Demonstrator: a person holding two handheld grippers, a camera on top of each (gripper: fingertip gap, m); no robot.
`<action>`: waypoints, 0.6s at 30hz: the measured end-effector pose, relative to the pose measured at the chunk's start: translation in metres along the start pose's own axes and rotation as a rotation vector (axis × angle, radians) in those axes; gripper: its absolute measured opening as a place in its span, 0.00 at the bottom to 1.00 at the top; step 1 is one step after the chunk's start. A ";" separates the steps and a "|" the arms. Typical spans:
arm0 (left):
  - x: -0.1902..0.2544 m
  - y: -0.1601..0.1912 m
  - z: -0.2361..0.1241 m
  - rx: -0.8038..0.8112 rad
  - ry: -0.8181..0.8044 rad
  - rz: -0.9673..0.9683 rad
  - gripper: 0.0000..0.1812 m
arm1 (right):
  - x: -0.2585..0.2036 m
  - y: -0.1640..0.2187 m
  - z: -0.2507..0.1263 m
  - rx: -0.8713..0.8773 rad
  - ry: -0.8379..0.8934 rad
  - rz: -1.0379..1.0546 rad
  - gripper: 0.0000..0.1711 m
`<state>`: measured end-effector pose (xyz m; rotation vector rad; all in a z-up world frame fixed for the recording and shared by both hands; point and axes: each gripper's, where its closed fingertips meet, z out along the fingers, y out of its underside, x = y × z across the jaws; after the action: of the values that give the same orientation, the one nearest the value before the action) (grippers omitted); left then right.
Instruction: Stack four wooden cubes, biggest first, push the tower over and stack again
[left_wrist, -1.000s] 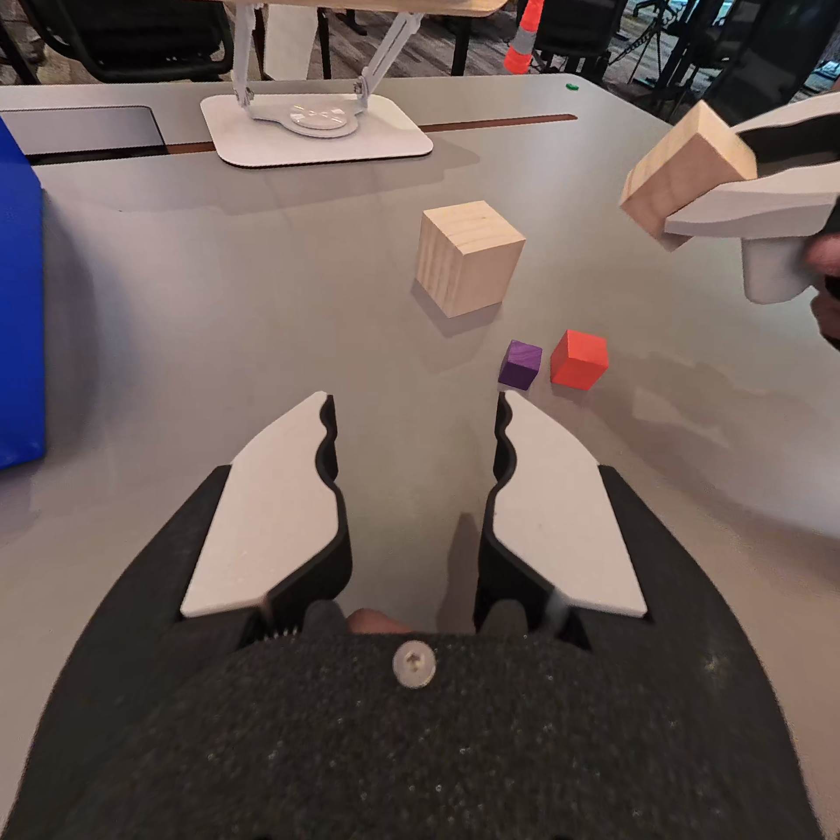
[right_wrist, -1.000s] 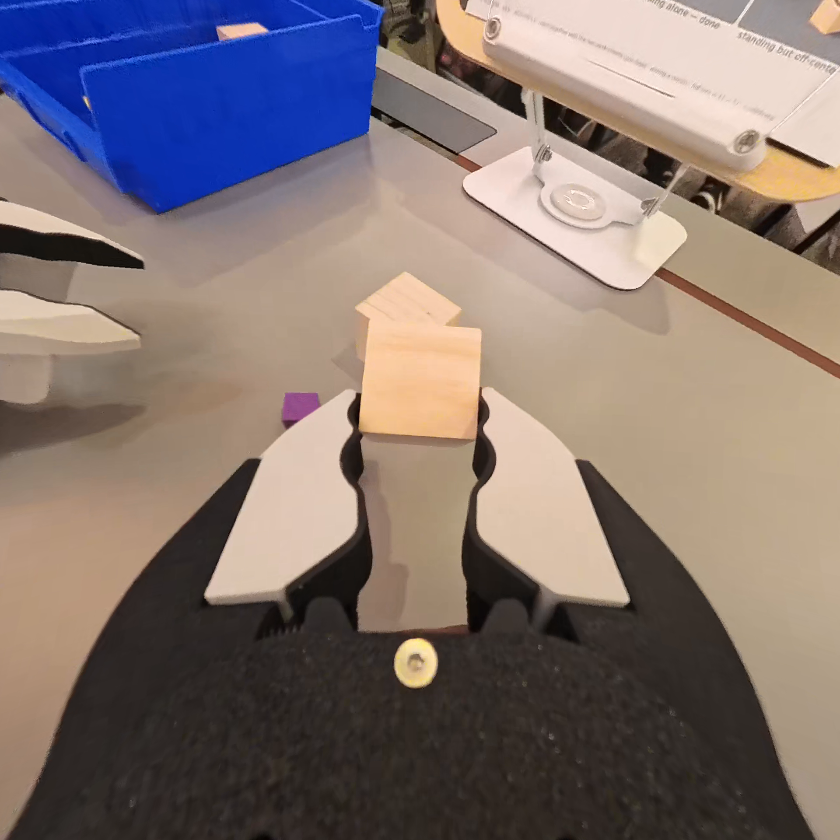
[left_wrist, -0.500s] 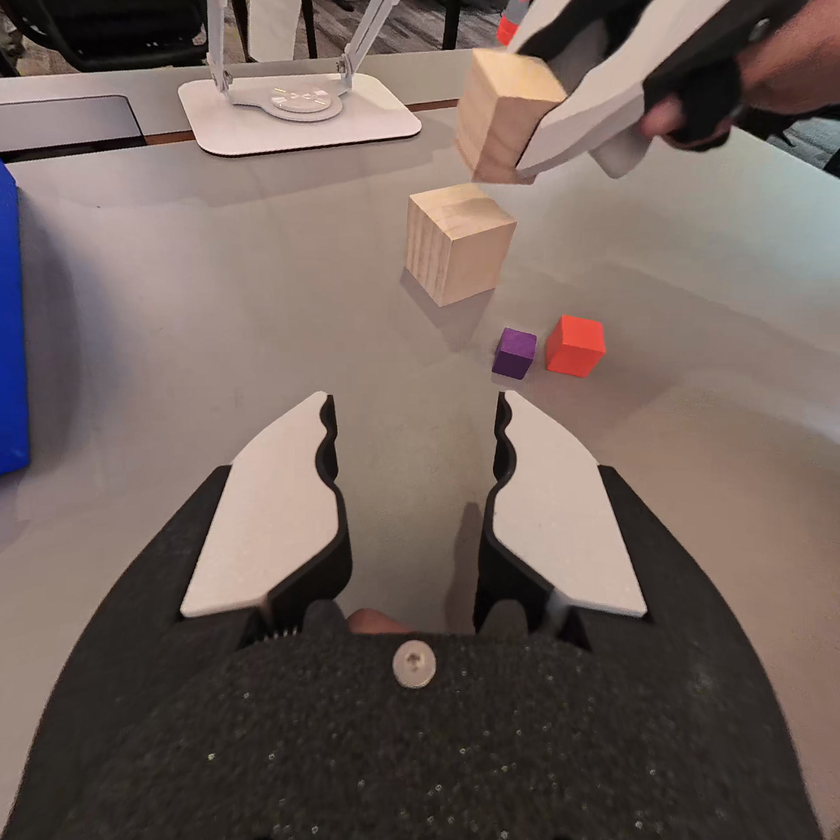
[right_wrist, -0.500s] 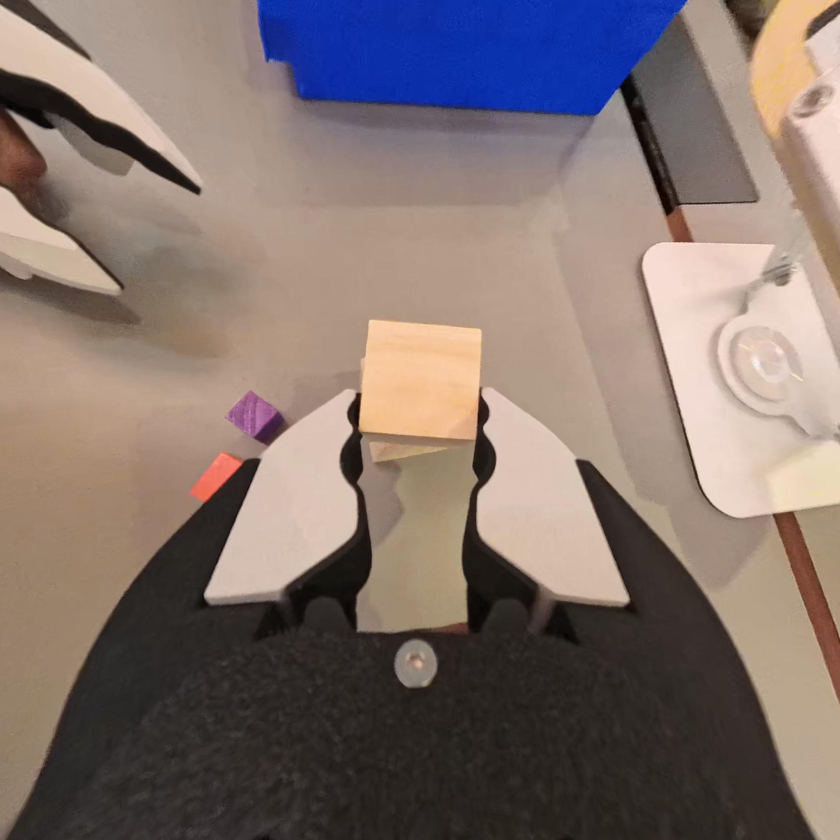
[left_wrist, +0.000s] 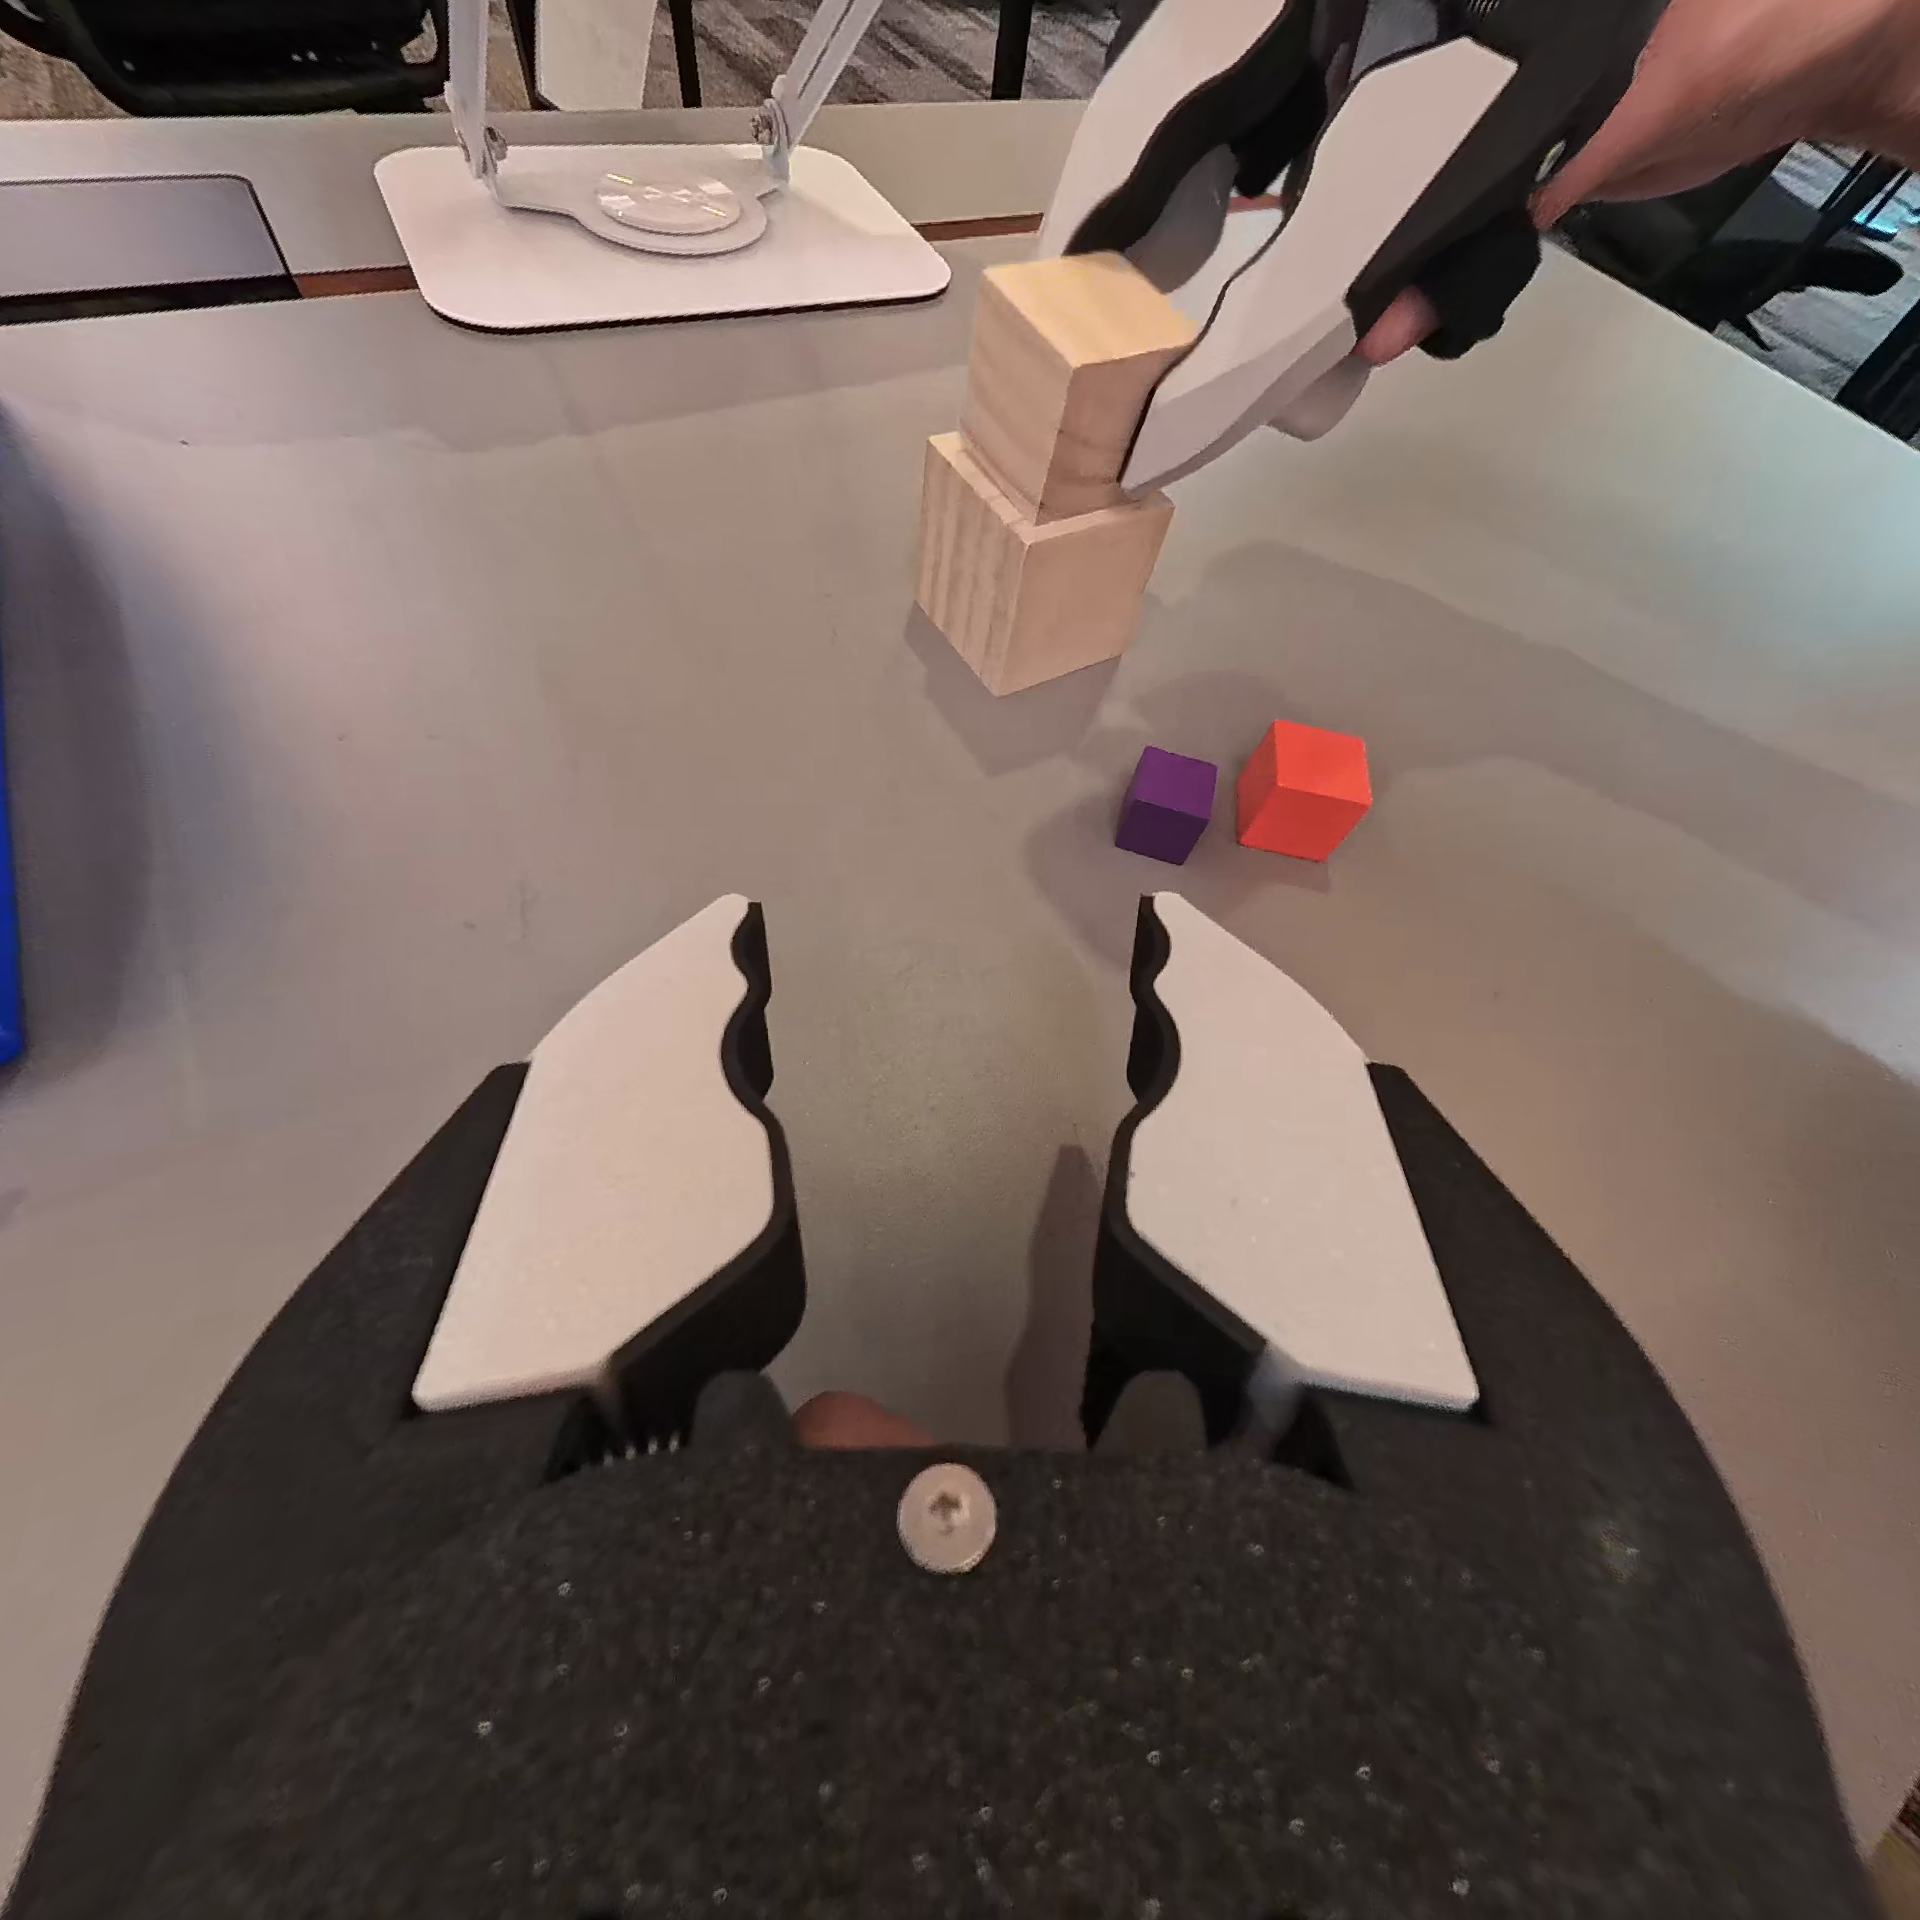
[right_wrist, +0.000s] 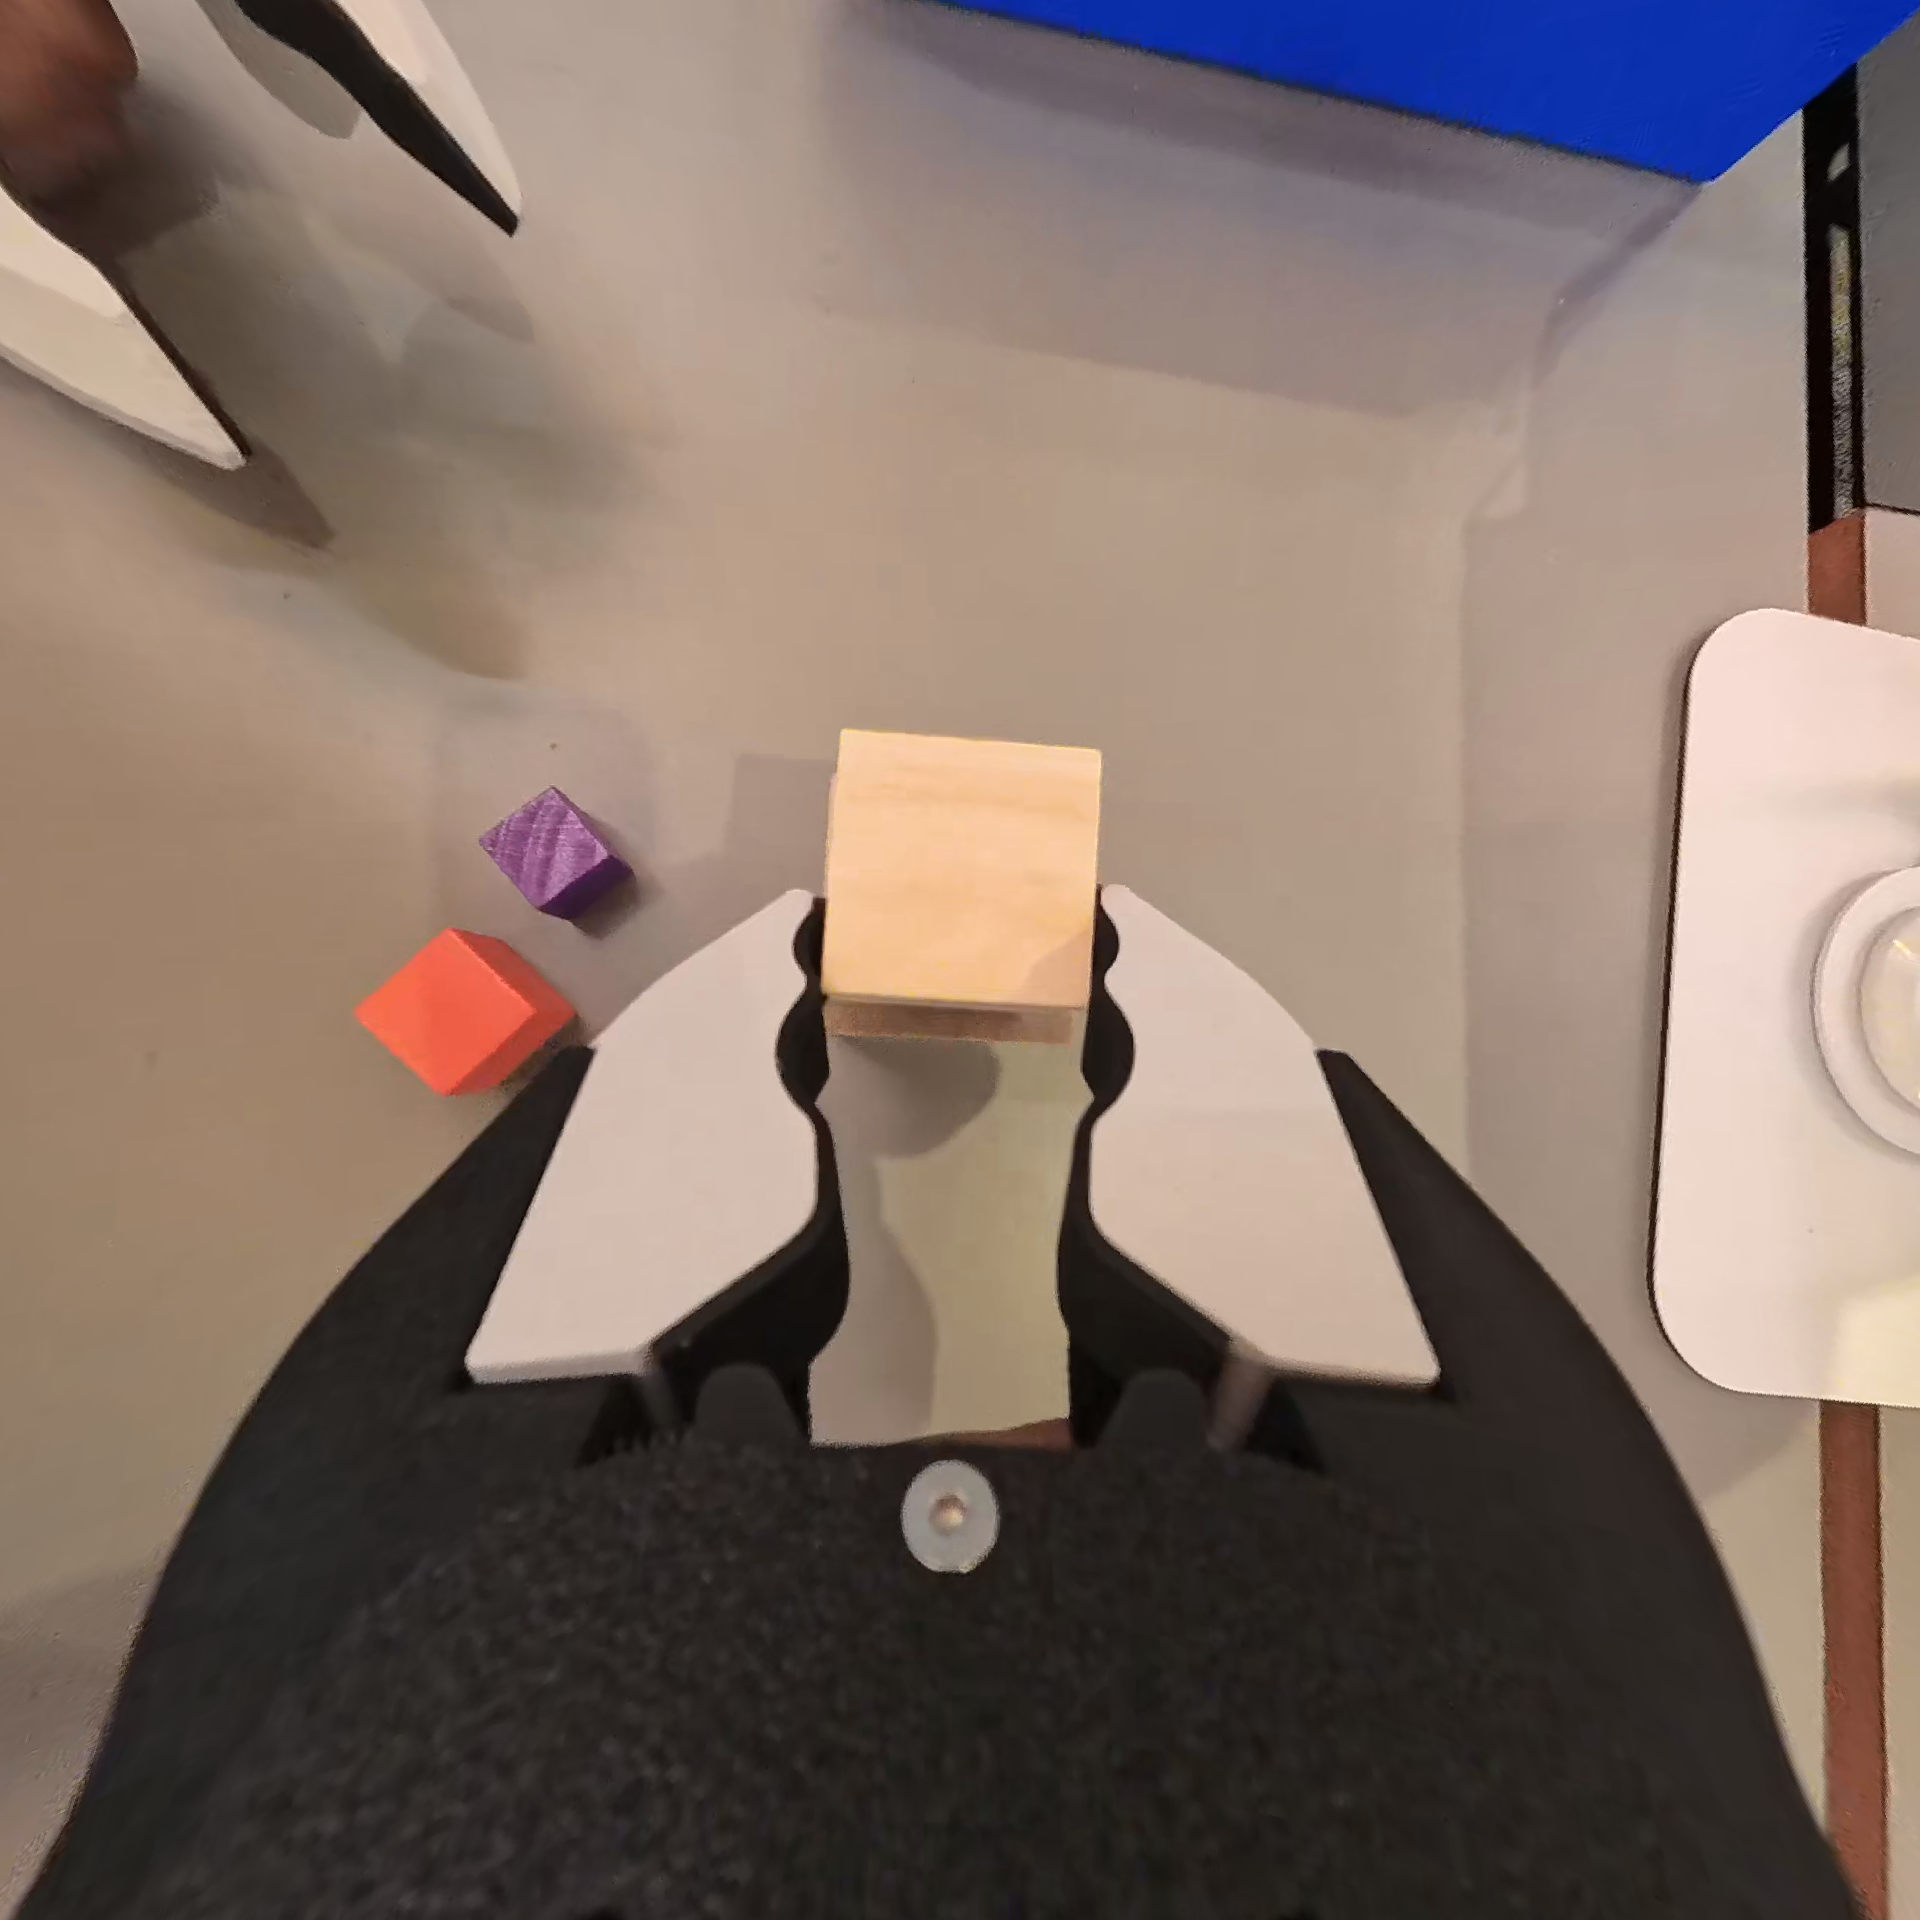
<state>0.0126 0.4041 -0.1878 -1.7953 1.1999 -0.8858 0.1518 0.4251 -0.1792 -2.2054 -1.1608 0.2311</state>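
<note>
On table: 2 plain cubes | 1 purple cube | 1 orange cube

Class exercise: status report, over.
Right gripper shut on second cube, on largest cube. Left gripper open, empty. Orange cube, purple cube waiting. Nothing blocking.

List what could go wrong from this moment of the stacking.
1. The right gripper is shut on the second wooden cube, which sits off-centre on the biggest cube, near its back edge. Opening unevenly could drag or tip it.
2. The orange cube and purple cube lie close to the base; a wide grab for either might nudge the other or the tower.
</note>
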 end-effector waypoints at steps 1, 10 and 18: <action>0.000 0.000 0.000 -0.003 -0.001 0.001 0.37 | 0.000 0.000 0.000 0.002 0.001 -0.005 0.27; 0.001 0.001 0.001 -0.011 -0.002 0.009 0.38 | 0.003 -0.007 -0.016 0.048 0.063 -0.026 0.35; 0.014 0.004 0.001 -0.023 0.045 0.011 0.38 | -0.018 -0.023 -0.104 0.395 0.576 0.272 0.34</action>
<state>0.0168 0.3901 -0.1899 -1.7935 1.2517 -0.9141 0.1694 0.3738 -0.0851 -1.8836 -0.4543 -0.0634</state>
